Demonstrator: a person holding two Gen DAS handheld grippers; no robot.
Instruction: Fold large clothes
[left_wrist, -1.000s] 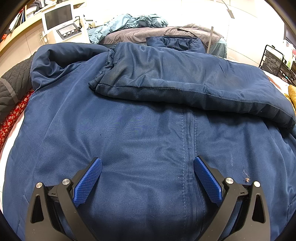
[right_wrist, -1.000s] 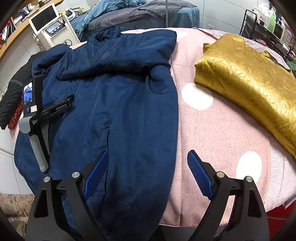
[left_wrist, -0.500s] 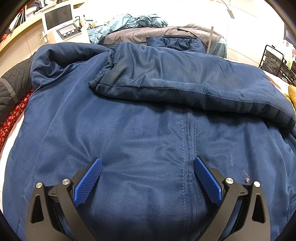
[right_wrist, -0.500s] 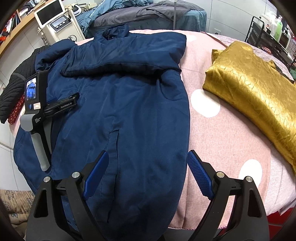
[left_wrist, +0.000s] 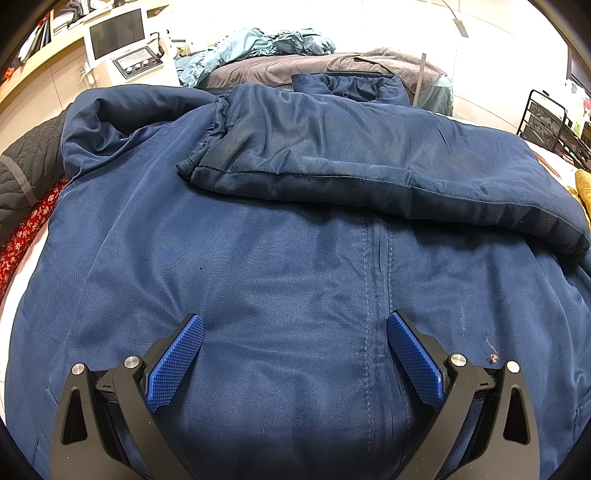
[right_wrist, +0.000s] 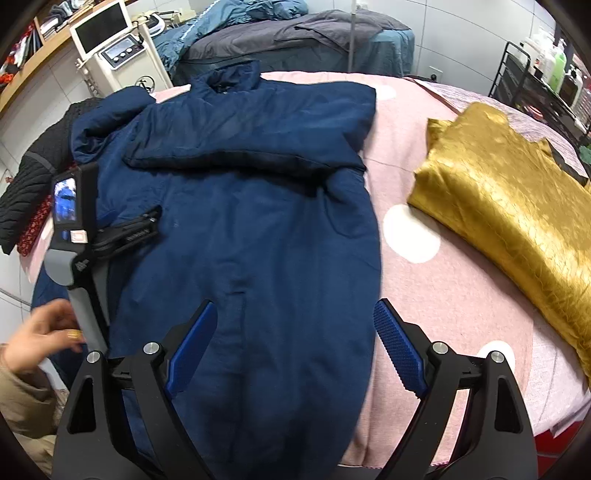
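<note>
Navy-blue padded fabric fills the left wrist view: the large dark blue coat (left_wrist: 295, 258) lies spread flat, one sleeve (left_wrist: 369, 166) folded across its chest and the stitched front placket running down toward the camera. The left gripper (left_wrist: 294, 332) rests low on the coat with its blue textured pads (left_wrist: 177, 362) spread wide apart, gripping nothing; only loose cloth lies between them. Beyond the collar sit a white machine with a dark screen (left_wrist: 122, 40) and a crumpled teal blanket (left_wrist: 258, 44) on a grey bed.

From the right wrist view, the same coat (right_wrist: 258, 221) lies on a pink bedspread with white dots (right_wrist: 424, 258), its right edge near the middle of the bed. The right gripper (right_wrist: 295, 339) hovers over the coat's lower hem, its fingers (right_wrist: 399, 350) wide open and empty. A folded gold satin cloth (right_wrist: 509, 206) lies well apart to the right. The left gripper's grey handle (right_wrist: 85, 277) lies on the coat's left side, a bare hand (right_wrist: 44, 336) just beside it.
</note>
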